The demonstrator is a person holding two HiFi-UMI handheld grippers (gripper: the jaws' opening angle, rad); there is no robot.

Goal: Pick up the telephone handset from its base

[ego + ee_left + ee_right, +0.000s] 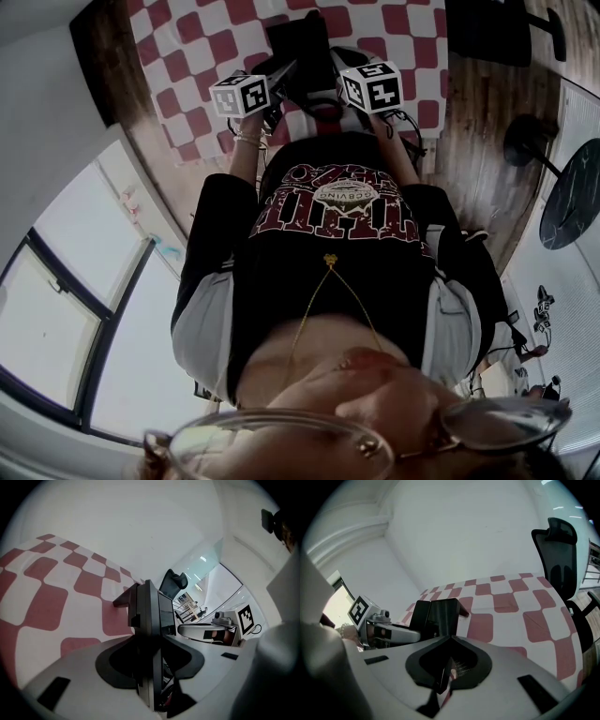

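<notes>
The black plastic telephone (302, 39) stands on the bench, on a cloth of red and white squares (192, 52), at the far side of both grippers. It is so dark in every view that the handset cannot be separated from its base; it looks like one black block, and in the head view its upper part is cut by the frame edge. In the left gripper view it is seen edge-on, as a narrow upright slab

The left gripper (151, 677) points at this slab. Its jaws are released and stand a little apart, with nothing clamped between them. Whether their tips touch the telephone is not possible to tell, because dark jaws and dark telephone run together. The right gripper (444, 677) is just beside the telephone on the other side. Its jaws show only as a thin dark wedge, and they seem closed together on nothing

Behind the bench a black office chair (558, 559) is partly cut by the picture edge. The lower part of the head view is filled by the person's black printed shirt (337, 211) and blurred glasses (281, 450)
</notes>
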